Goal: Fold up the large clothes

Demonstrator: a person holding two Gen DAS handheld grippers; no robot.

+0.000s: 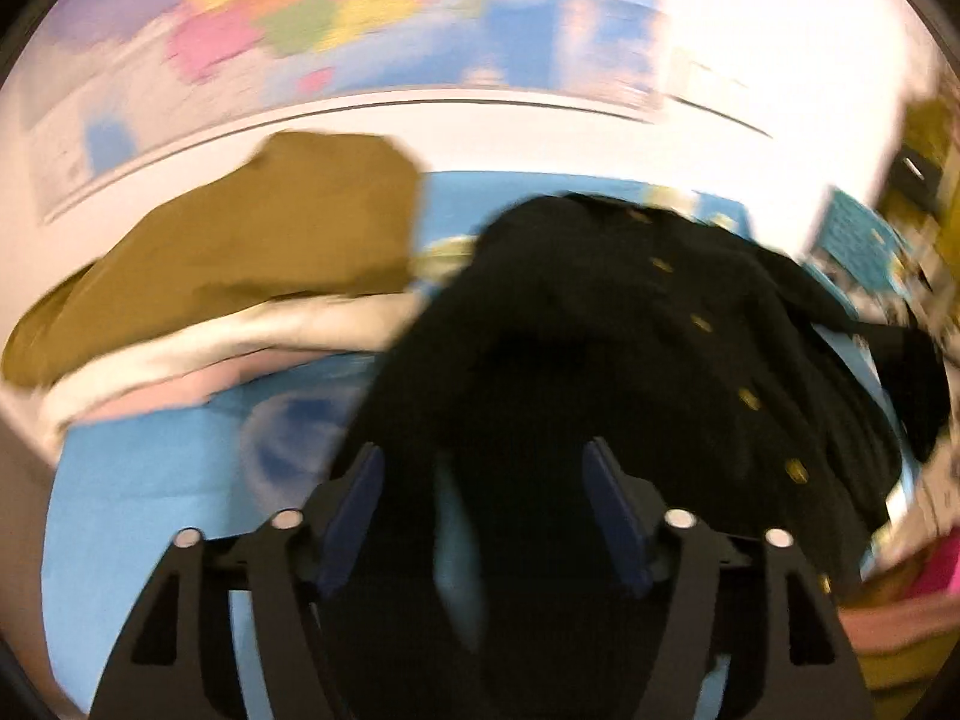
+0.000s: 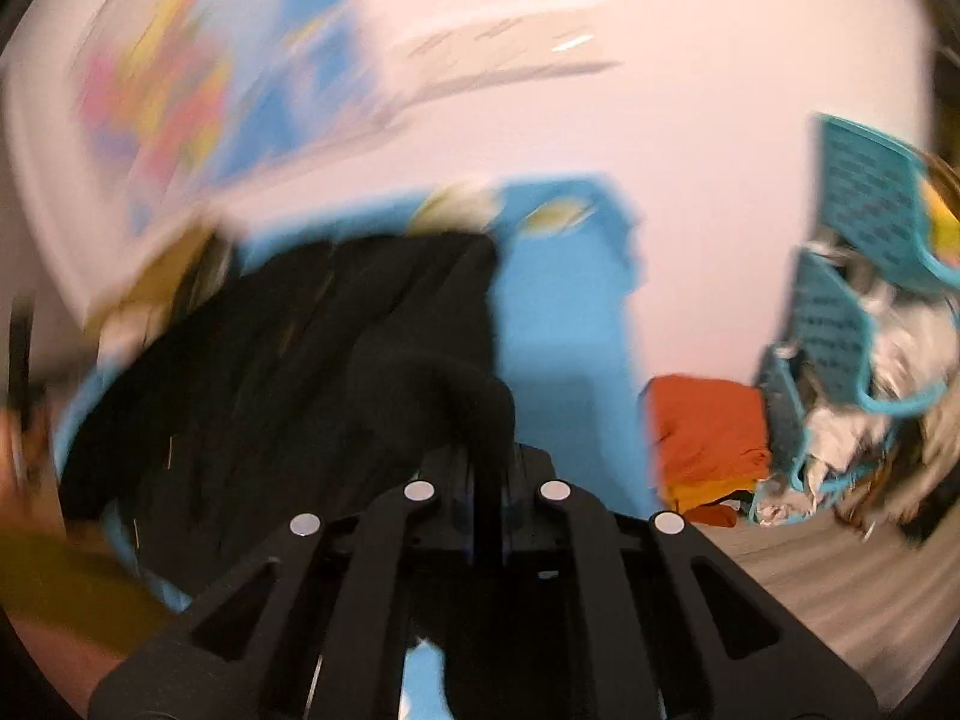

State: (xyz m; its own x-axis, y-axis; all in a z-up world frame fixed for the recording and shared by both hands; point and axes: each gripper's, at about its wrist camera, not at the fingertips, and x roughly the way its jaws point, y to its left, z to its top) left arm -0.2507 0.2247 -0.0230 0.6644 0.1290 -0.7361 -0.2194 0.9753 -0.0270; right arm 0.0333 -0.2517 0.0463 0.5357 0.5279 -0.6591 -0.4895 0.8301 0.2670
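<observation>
Jaws of your right gripper (image 2: 487, 468) pinched the black garment (image 2: 300, 372) at frame centre to drag it, while your left gripper (image 1: 483, 480) stood open astride its fabric.

Black garment (image 1: 630, 348) dotted with small gold studs fills my view over a sky-blue sheet (image 1: 138, 480). At ten o'clock, olive-brown cloth (image 1: 252, 240) tops cream and pale pink. Orange fabric (image 2: 708, 432) beside a turquoise basket (image 2: 864, 216).
</observation>
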